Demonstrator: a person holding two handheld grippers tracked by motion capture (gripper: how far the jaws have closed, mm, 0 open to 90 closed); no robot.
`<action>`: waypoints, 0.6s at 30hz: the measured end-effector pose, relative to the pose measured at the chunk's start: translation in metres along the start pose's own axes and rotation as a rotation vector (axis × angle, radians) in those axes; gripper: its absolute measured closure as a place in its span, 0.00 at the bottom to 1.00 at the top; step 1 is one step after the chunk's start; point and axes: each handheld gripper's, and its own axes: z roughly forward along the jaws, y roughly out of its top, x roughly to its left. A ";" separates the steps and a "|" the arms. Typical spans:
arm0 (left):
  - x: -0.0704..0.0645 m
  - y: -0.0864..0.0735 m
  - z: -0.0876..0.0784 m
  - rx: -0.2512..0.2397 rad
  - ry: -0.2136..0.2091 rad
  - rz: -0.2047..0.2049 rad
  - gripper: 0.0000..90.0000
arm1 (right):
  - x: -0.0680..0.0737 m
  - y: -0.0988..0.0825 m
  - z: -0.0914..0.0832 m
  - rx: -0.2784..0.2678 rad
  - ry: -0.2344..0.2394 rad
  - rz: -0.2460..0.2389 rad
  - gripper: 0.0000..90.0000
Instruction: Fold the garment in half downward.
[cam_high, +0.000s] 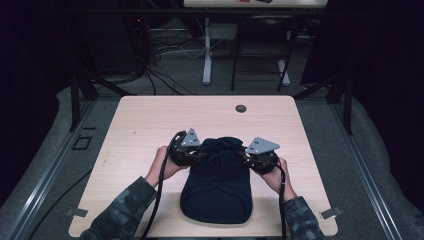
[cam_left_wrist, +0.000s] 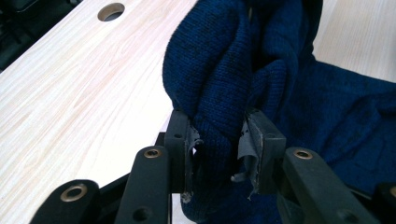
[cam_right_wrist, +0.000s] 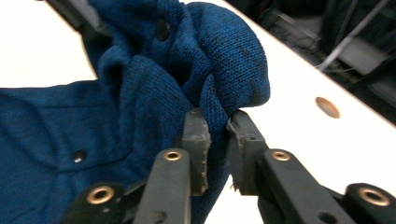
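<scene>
from the high view, a dark blue knitted garment (cam_high: 218, 187) lies on the near middle of the pale wooden worktop (cam_high: 150, 120), its far edge bunched up between the two hands. the left gripper (cam_high: 199, 154) comes at that bunched edge from the left and the right gripper (cam_high: 243, 156) from the right, each with a grey three-cornered plate on top and a black cable trailing back along a camouflage-patterned sleeve (cam_high: 121, 209). from up here the garment looks almost black and the jaws are too small to read.

the left gripper view settles that side: the left gripper (cam_left_wrist: 218, 140) is clamped on a thick fold of the knitted garment (cam_left_wrist: 233, 70), the cloth squeezed between the two pads, whose grey lining is torn and curling at the edges. the rest of the cloth spreads flat on the worktop (cam_left_wrist: 79, 102) to the right of that fold. a round cable hole (cam_left_wrist: 111, 11) shows in the wood at the top left.

the right gripper view gives the other side: the right gripper (cam_right_wrist: 218, 144) pinches a thinner fold of the knitted garment (cam_right_wrist: 154, 84), jaws close together with knit between them. this view alone picks out small dark buttons (cam_right_wrist: 162, 30) on the cloth, and the cable hole (cam_right_wrist: 327, 107) sits on the worktop to the right.
</scene>
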 end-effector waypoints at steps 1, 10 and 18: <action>0.000 0.000 0.000 -0.005 0.002 0.002 0.74 | 0.000 0.000 -0.001 0.009 0.009 0.006 0.84; -0.007 0.004 -0.003 -0.017 0.026 0.038 0.73 | 0.001 -0.009 -0.007 0.040 0.044 0.024 0.83; -0.014 0.005 -0.005 -0.015 0.038 0.067 0.72 | 0.007 -0.017 -0.010 0.056 0.053 0.017 0.83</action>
